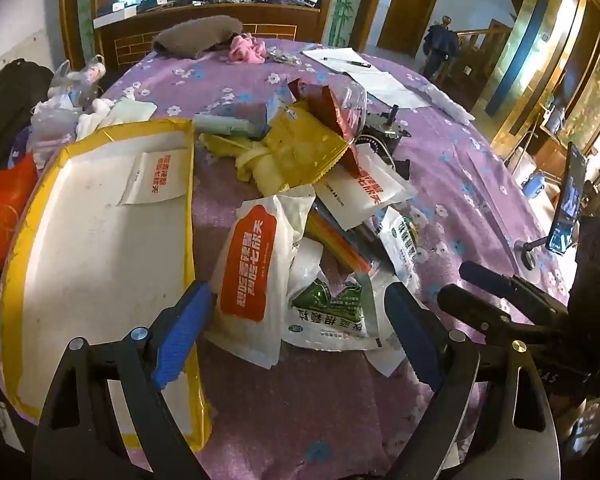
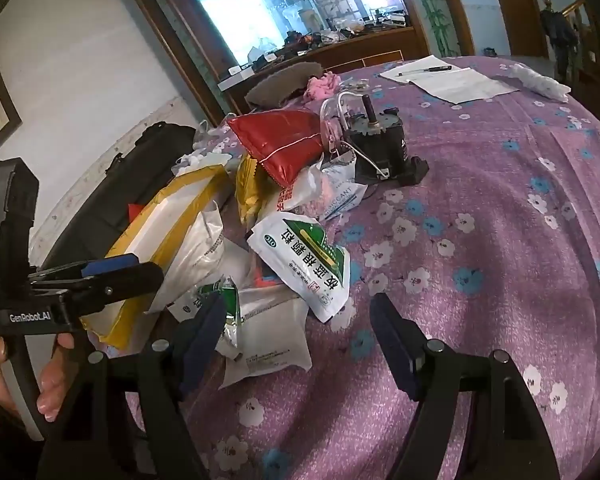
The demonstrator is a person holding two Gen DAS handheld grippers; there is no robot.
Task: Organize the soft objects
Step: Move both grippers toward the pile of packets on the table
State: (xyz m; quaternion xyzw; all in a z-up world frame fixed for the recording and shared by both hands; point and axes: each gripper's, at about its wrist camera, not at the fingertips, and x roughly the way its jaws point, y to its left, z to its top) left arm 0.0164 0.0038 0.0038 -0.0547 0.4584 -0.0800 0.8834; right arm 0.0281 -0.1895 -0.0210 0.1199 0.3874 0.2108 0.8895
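Hovering my left gripper (image 1: 296, 336), jaws spread and empty, I'm facing the orange-labelled white pouch (image 1: 256, 276) just ahead, long axis pointing away, tray (image 1: 100, 264) leftward; my right gripper (image 2: 296, 344) is gaping too, farther off.

Black gripper (image 1: 296, 332) frames, blue ribbed pads (image 1: 182, 338), silver screws, "GenRobot.AI" marking, bare-skinned hand (image 2: 54, 384)

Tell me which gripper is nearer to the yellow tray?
Left. The left gripper hangs open right beside the yellow tray, one finger over its near edge. The right gripper is open farther off, beyond the packets.
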